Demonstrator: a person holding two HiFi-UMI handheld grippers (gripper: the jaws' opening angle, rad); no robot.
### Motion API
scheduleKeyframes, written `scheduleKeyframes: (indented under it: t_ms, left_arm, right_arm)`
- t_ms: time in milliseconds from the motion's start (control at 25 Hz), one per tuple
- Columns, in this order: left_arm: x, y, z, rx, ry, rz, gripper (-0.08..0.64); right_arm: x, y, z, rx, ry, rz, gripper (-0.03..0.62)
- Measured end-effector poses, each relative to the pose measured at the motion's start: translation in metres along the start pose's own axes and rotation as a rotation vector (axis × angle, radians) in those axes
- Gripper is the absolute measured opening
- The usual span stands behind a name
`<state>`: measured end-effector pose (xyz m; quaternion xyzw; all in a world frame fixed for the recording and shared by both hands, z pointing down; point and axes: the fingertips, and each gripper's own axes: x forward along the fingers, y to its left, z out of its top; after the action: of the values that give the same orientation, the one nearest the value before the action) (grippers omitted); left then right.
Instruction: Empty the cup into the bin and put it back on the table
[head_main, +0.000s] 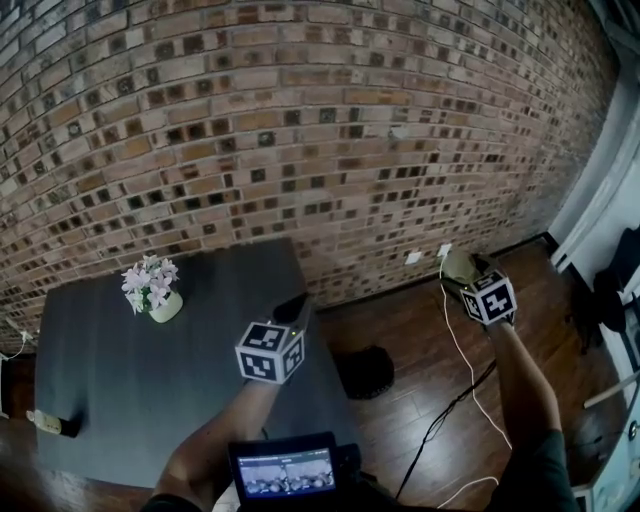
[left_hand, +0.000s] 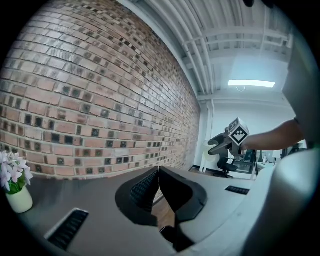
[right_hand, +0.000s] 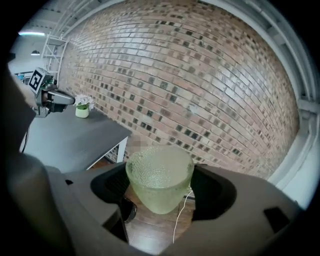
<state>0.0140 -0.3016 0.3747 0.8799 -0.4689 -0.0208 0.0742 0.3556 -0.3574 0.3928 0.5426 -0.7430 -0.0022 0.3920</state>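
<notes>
A pale green, dimpled glass cup stands mouth-up between the jaws of my right gripper, which is shut on it; nothing shows inside the cup. In the head view that right gripper holds the cup over the wooden floor, right of the table and beyond the black round bin. My left gripper hovers at the right edge of the dark table; its jaws meet at the tips with nothing between them.
A white pot of pale flowers stands at the table's far left. A brick wall runs close behind. A white cable trails over the floor. A small screen sits at the bottom edge.
</notes>
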Motion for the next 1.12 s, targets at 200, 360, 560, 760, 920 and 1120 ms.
scheduleKeyframes:
  t_ms: [200,360,560,760,920,1120]
  left_arm:
    - [-0.008,-0.006,0.012,0.002,-0.03,-0.011,0.005]
    - [-0.018,0.0,0.017,0.0,-0.045,0.017,0.005]
    - [-0.043,0.019,0.025,0.011,-0.055,0.085,0.006]
    - [-0.086,0.047,0.029,0.017,-0.067,0.185,0.006]
    - [-0.133,0.076,0.02,0.012,-0.059,0.298,0.006]
    - [-0.192,0.106,0.01,-0.007,-0.058,0.428,0.006]
  right_arm:
    - [-0.013,0.008,0.015,0.052,-0.083,0.028,0.385]
    - [-0.027,0.031,0.044,0.061,-0.166,0.086,0.385]
    - [-0.033,0.085,0.098,0.022,-0.275,0.208,0.385]
    - [-0.031,0.152,0.14,-0.021,-0.34,0.348,0.385]
    - [-0.026,0.224,0.162,-0.067,-0.373,0.483,0.385]
    - [-0.019,0.319,0.176,-0.117,-0.38,0.646,0.385]
